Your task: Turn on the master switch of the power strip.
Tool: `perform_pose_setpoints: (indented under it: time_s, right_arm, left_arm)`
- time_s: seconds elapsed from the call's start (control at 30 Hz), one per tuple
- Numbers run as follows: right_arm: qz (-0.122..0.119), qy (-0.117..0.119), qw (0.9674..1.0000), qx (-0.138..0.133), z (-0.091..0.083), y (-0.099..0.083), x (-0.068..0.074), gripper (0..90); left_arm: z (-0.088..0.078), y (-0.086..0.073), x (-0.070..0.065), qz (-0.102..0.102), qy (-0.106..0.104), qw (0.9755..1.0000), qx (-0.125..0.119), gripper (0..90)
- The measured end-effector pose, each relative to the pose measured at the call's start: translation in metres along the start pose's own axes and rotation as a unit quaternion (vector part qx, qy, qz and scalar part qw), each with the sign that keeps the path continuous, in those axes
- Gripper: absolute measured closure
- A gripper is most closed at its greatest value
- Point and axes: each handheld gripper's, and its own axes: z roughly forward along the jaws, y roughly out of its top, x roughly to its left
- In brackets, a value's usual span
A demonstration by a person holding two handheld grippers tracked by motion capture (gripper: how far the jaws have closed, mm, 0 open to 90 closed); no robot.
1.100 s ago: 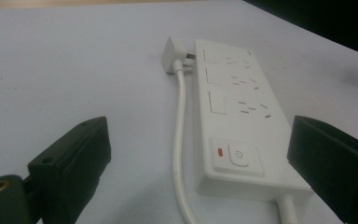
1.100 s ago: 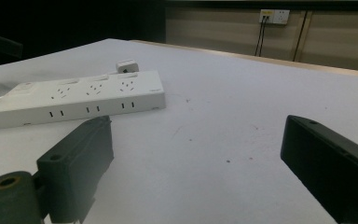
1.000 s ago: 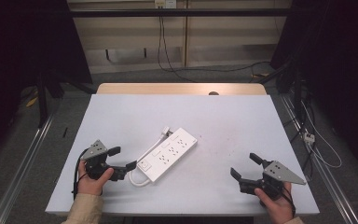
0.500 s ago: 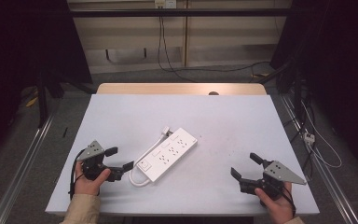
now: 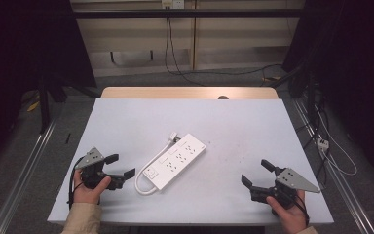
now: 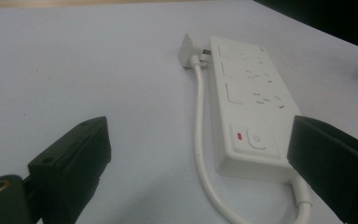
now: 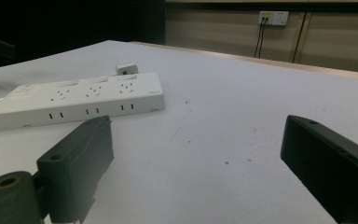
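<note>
Both pairs of jaws stand spread wide and grasp nothing, the left gripper point(image 5: 118, 165) just beside the switch end of the white power strip point(image 5: 176, 161), the right gripper point(image 5: 257, 174) well apart from it, on the grey counter point(image 5: 243, 126).

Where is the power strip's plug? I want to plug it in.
In the high view the plug lies on the table at the power strip's far left side, near the table's middle.
</note>
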Motion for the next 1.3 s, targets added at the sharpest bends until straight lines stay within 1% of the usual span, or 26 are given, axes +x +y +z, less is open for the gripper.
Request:
perform_pose_setpoints:
  time_s: [0.33, 0.47, 0.53, 0.63, 0.93, 1.17, 1.3]
  right_arm:
    - [-0.001, 0.001, 1.0, 0.0, 0.0, 0.0, 0.001, 8.6]
    - [-0.001, 0.0, 1.0, 0.0, 0.0, 0.0, 0.001, 8.6]
    - [-0.001, 0.001, 1.0, 0.0, 0.0, 0.001, 0.001, 8.6]
    - [-0.001, 0.001, 1.0, 0.0, 0.001, 0.001, 0.001, 8.6]
    - [-0.003, 0.003, 1.0, 0.0, 0.001, 0.001, 0.001, 8.6]
    - [0.0, 0.0, 1.0, -0.001, 0.0, 0.001, 0.001, 8.5]
    - [0.0, 0.0, 1.0, -0.001, 0.0, 0.001, 0.001, 8.6]
  left_arm:
    - [-0.003, -0.003, 0.004, 0.001, 0.005, 1.0, 0.003, 5.9]
    - [-0.005, -0.003, 0.005, -0.001, 0.007, 1.0, 0.001, 5.9]
    - [-0.007, -0.004, 0.006, 0.002, 0.009, 1.0, 0.003, 6.0]
    - [-0.008, -0.005, 0.007, -0.002, 0.011, 0.9999, 0.002, 6.1]
    - [-0.011, -0.007, 0.01, -0.006, 0.012, 0.9999, 0.0, 6.0]
    - [-0.013, -0.007, 0.01, -0.004, 0.011, 0.9999, 0.0, 6.0]
    - [-0.014, -0.008, 0.012, -0.005, 0.015, 0.9999, -0.001, 6.1]
